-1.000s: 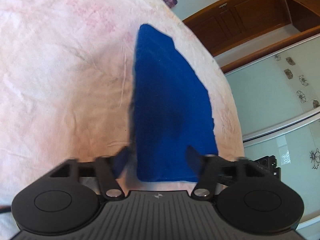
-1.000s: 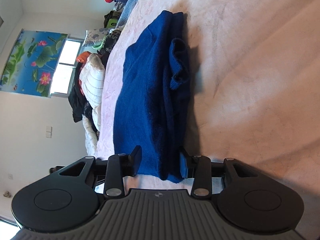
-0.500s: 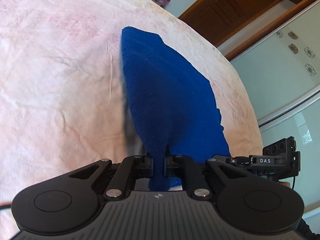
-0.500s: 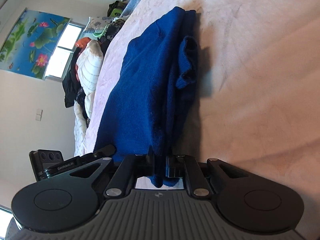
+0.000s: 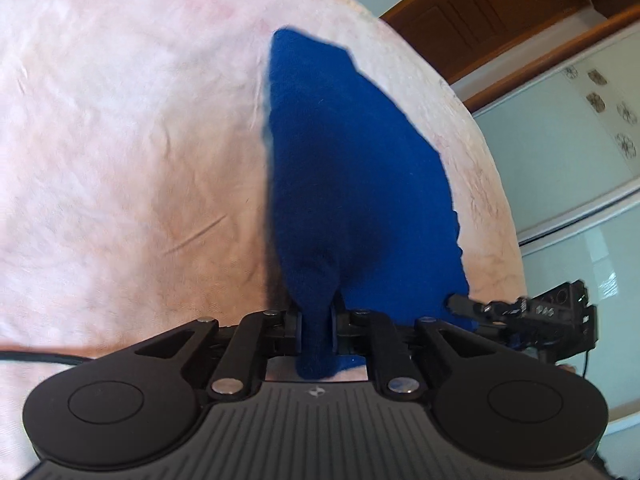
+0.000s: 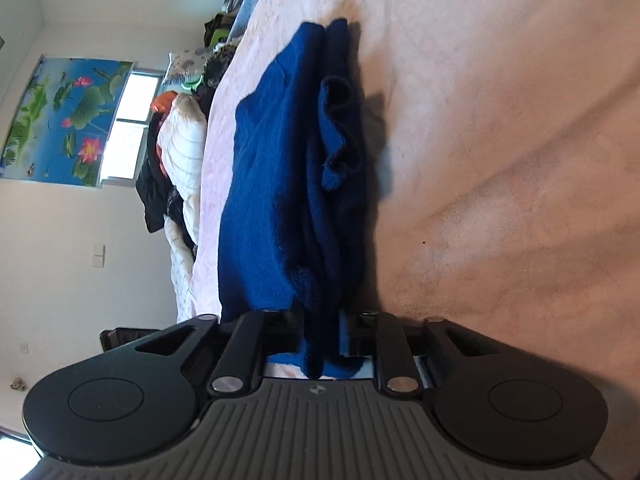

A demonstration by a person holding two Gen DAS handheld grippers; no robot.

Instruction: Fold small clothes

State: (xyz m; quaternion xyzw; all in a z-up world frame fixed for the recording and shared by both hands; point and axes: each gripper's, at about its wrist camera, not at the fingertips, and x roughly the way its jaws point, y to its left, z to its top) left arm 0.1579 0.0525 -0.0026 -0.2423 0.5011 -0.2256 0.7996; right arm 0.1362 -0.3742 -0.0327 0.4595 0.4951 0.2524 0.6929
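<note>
A dark blue garment [image 5: 352, 168] lies folded lengthwise on the pink bedsheet [image 5: 120, 160]. My left gripper [image 5: 316, 320] pinches its near end, which bunches up between the pads and hangs out behind them; the jaws are just starting to open. In the right wrist view the same garment [image 6: 280, 180] runs away from me, with a curled sleeve cuff on its right side. My right gripper [image 6: 320, 328] has the thick near edge between its pads, and its jaws are opening with the cloth still filling the gap. The right gripper's tool [image 5: 520, 308] shows at the left view's right edge.
A heap of other clothes [image 6: 176, 160] lies along the bed's far side under a window and a lotus poster [image 6: 64, 120]. Wooden cabinets [image 5: 500, 12] and pale flower-patterned sliding doors [image 5: 580, 140] stand beyond the bed edge. Bare sheet [image 6: 500, 160] spreads right of the garment.
Both grippers closed on the garment's near end, which was lying loose between open jaws a second ago. The right jaws have since widened a little. The cloth is drawn toward both grippers.
</note>
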